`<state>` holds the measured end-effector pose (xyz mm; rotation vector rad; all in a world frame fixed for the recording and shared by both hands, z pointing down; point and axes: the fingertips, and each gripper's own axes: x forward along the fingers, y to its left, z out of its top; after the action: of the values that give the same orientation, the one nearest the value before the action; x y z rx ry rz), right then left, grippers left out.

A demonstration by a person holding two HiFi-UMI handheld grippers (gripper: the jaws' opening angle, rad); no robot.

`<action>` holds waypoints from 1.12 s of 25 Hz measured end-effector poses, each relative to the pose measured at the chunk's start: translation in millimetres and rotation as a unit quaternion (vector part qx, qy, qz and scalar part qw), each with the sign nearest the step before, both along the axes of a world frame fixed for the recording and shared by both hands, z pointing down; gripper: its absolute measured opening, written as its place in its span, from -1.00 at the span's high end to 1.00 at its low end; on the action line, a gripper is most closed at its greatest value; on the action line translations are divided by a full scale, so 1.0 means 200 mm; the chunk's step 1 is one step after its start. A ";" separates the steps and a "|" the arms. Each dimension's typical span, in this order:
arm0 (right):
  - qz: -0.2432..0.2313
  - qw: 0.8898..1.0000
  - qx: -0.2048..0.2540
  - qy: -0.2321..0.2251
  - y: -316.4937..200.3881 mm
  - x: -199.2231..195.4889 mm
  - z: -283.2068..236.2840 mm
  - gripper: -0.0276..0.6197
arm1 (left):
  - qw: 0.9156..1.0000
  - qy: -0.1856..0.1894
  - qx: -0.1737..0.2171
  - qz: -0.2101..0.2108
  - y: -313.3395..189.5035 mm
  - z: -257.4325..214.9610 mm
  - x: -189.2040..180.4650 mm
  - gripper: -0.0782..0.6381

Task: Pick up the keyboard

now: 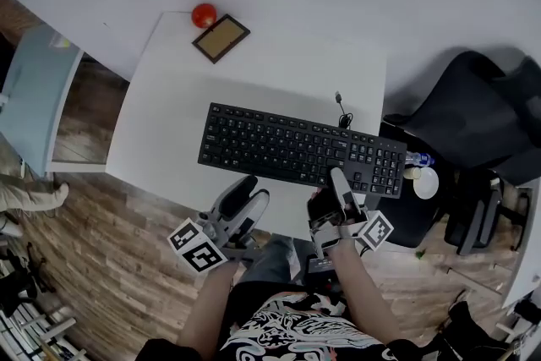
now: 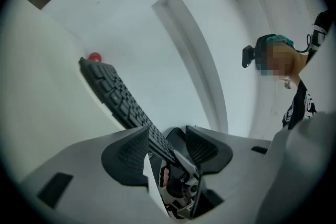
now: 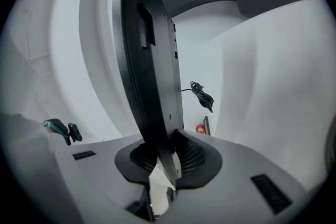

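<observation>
- Head view: looking steeply down from above the table's [image 1: 169, 114] near edge, taking in the whole top.
- Left gripper view: riding the left gripper [image 2: 167, 147] low at the near edge, looking across towards the far side.
- Right gripper view: riding the right gripper [image 3: 169, 157], rolled sideways, sitting tight against the keyboard's [image 3: 152, 60] underside.
- Overlap: all three are showing the keyboard and the ball [image 1: 204, 14] at the far left corner.
</observation>
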<state>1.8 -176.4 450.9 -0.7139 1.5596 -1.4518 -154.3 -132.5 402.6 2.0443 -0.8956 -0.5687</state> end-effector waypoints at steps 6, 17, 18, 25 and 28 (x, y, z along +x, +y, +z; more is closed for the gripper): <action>-0.008 1.000 0.016 -0.013 0.06 -0.02 -0.13 0.65 | 0.997 0.035 -0.049 -0.047 0.03 0.09 -0.02 0.15; -0.038 0.999 0.017 -0.019 0.07 -0.09 -0.19 0.65 | 0.979 0.183 -0.050 -0.077 -0.16 0.02 0.01 0.44; -0.039 0.999 0.017 -0.020 0.08 -0.09 -0.20 0.65 | 0.976 0.194 -0.053 -0.084 -0.16 0.01 0.00 0.47; -0.043 0.998 0.035 0.001 0.07 -0.08 -0.31 0.65 | 0.974 0.203 -0.058 -0.082 -0.17 -0.10 0.01 0.52; -0.044 0.998 0.047 0.006 0.08 -0.08 -0.37 0.65 | 0.975 0.205 -0.047 -0.072 -0.16 -0.18 0.00 0.52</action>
<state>-15.0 -159.7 376.9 -0.6075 1.6745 -1.4295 -153.4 -164.2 367.2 1.6981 -0.8049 -0.9692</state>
